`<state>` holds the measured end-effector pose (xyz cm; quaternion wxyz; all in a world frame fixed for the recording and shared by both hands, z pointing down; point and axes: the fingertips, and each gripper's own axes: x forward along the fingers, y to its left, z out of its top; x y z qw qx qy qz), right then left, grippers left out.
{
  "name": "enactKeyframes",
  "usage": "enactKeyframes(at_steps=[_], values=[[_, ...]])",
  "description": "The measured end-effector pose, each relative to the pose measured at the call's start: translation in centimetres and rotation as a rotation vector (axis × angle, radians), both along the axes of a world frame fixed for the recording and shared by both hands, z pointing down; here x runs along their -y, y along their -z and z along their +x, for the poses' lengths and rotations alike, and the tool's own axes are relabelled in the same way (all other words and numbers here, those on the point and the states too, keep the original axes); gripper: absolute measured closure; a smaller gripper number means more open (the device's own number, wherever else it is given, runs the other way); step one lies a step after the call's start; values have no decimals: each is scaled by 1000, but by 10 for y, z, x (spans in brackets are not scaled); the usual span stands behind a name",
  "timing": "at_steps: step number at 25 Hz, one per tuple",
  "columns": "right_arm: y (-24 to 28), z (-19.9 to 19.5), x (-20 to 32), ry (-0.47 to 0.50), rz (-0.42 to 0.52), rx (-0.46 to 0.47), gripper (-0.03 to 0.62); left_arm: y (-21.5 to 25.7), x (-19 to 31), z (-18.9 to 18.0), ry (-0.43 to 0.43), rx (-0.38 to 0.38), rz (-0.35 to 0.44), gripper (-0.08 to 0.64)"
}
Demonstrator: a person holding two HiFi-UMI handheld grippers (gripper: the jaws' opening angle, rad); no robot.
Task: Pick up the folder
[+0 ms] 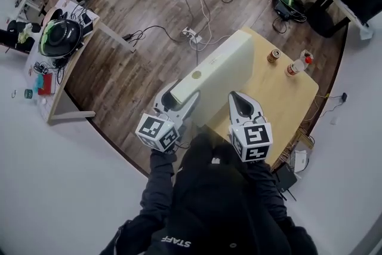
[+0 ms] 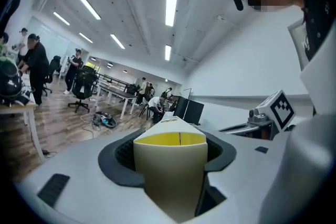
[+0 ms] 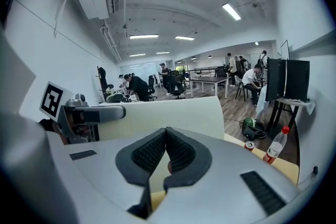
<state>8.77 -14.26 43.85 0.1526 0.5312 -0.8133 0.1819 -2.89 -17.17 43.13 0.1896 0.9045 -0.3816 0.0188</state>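
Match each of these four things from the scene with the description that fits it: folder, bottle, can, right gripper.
Things:
1. folder
2. bottle
3. can
4. right gripper

Descriptions:
A. jaws together
B. has a red cap
C. clamped in the left gripper
D. short, stands on the table

Pairs: 1-C, 2-B, 3-D, 4-A

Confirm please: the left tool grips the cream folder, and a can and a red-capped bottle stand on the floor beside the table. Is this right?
Not quite. The can and the red-capped bottle stand on the table, not on the floor beside it; the head view shows this. The rest holds: the left tool grips the cream folder.
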Motion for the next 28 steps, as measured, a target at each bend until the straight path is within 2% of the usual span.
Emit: enactKeyframes(at_steps=[6, 11, 19, 28], values=[[28, 22, -13, -52, 84, -24, 569, 31, -26, 19, -13, 53, 116, 261], [54, 42, -23, -89, 150, -36, 569, 57, -40, 35, 4, 84, 154, 262], [88, 63, -39, -136, 246, -42, 569, 95, -59, 55, 2, 128, 258, 264], [101, 77, -51, -145, 287, -33, 569, 112, -73, 67, 19, 131, 301, 264]])
